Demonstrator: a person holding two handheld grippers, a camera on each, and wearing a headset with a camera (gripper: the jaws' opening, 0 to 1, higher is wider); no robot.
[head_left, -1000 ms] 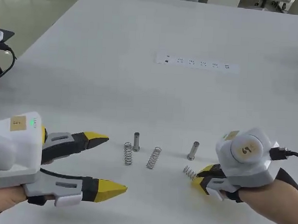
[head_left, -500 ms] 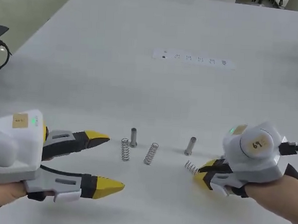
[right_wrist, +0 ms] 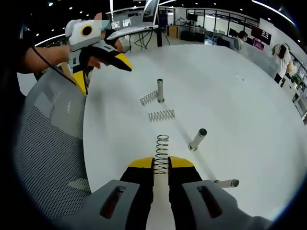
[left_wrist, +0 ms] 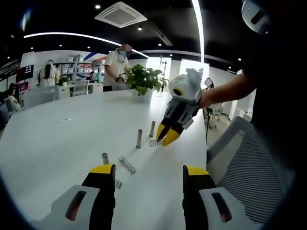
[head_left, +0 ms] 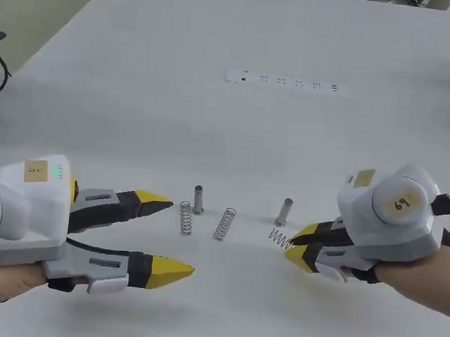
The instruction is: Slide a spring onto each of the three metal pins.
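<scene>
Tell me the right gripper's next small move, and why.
Probably lift the spring and line it up over the nearest pin: the right gripper is shut on one end, and that pin stands bare just beyond.

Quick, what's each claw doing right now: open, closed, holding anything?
Left claw: open, holding nothing.
Right claw: closed on one end of a spring.

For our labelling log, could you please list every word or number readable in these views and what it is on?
"69", as best it reads: round yellow sticker atop the right gripper.
Square yellow sticker on the left gripper: too small to read.
Marks on the power strip: too small to read.
</scene>
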